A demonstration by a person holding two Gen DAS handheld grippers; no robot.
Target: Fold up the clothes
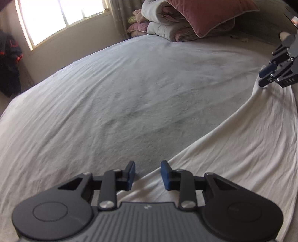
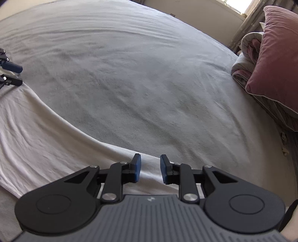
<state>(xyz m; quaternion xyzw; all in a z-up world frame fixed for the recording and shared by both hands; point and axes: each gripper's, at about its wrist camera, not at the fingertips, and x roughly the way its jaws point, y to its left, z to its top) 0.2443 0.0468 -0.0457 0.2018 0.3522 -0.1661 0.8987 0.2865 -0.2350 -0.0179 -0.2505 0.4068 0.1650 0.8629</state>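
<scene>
A white garment (image 1: 242, 149) lies spread flat on the grey bed sheet (image 1: 121, 93); its long edge curves from one gripper to the other. My left gripper (image 1: 148, 175) is low over the near end of that edge, its blue pads (image 1: 131, 175) standing apart with cloth under the gap and not pinched. At the far right, my right gripper (image 1: 261, 79) hovers at the garment's other end. In the right wrist view my right gripper (image 2: 150, 168) is open over the garment (image 2: 46, 134), while my left gripper (image 2: 14, 75) shows at the left edge.
A folded duvet (image 1: 167, 24) and a pink pillow (image 1: 208, 14) are piled at the head of the bed. Dark clothes (image 1: 9, 61) hang by the window wall. The pink pillow (image 2: 275, 61) also sits to the right of my right gripper.
</scene>
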